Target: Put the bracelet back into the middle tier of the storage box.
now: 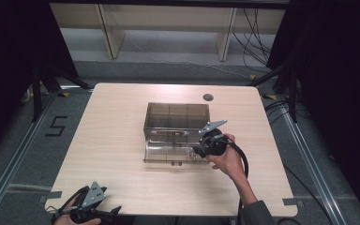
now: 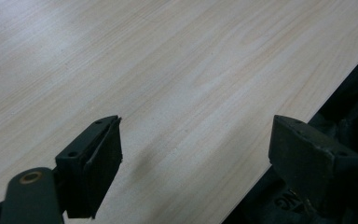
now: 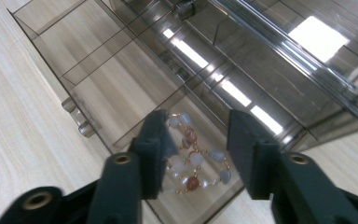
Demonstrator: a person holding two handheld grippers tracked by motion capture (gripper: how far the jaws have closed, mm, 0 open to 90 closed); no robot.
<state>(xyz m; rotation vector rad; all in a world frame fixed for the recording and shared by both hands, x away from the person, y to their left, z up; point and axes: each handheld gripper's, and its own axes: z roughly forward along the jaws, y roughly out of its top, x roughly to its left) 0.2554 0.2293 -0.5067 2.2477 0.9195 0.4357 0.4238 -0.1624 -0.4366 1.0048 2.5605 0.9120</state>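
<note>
Right gripper (image 1: 200, 151) poised over a beaded bracelet (image 3: 193, 158) in the pulled-out drawer (image 1: 171, 153) of a clear smoky organiser box (image 1: 177, 121).

The box sits mid-table (image 1: 122, 140); its drawer projects toward 6 o'clock, divided into compartments, and the bracelet lies in the end compartment at the drawer's 3 o'clock side. The right gripper's jaws stand partly apart on either side of the beads, gripping nothing. At the table's 7 o'clock corner, the left gripper (image 2: 193, 158) hangs by the edge, jaws wide and empty.
</note>
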